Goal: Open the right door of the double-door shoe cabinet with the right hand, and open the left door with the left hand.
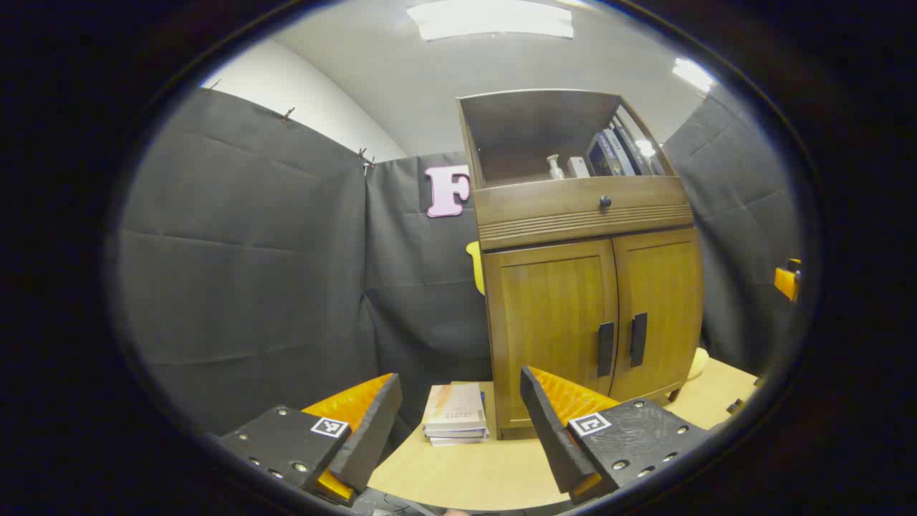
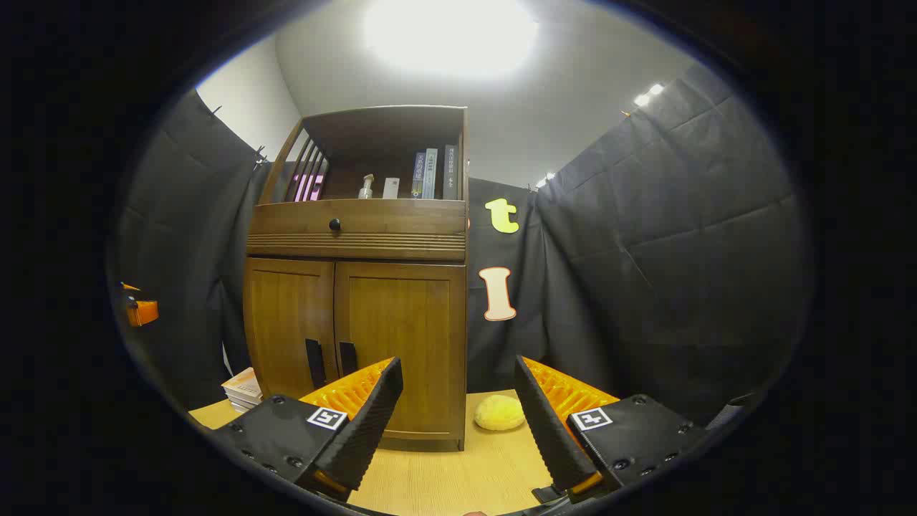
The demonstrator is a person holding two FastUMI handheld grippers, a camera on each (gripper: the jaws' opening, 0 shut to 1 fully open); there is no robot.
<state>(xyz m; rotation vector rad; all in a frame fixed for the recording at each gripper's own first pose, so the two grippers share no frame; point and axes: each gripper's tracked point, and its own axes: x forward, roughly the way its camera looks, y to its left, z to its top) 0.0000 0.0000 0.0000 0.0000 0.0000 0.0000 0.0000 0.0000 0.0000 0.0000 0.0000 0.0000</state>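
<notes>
Shoe cabinet of brown wood with two doors (image 1: pixel 587 315) stands upright on the light wooden desk (image 1: pixel 473 466), toward its far edge, with both doors shut. Two dark vertical bar handles sit side by side at the centre seam: the left door handle (image 1: pixel 605 349) and the right door handle (image 1: pixel 638 339). Their long axes run straight up and down.

In the left gripper view, the left hand-held gripper (image 1: pixel 458 423) has its fingers spread wide with nothing between them. The cabinet lies ahead and off to its right, well apart from the fingertips. In the right gripper view, the right hand-held gripper (image 2: pixel 458 423) is likewise wide and empty, and the cabinet lies ahead and to its left, with the right door handle (image 2: pixel 347 358) just above its left finger in the picture, yet apart from it.

Judging by these angles, neither door has been started. The right hand-held gripper looks slightly nearer its handle and would need to swing left and forward. The vertical handles suit a grasp with the fingers either side of the bar
</notes>
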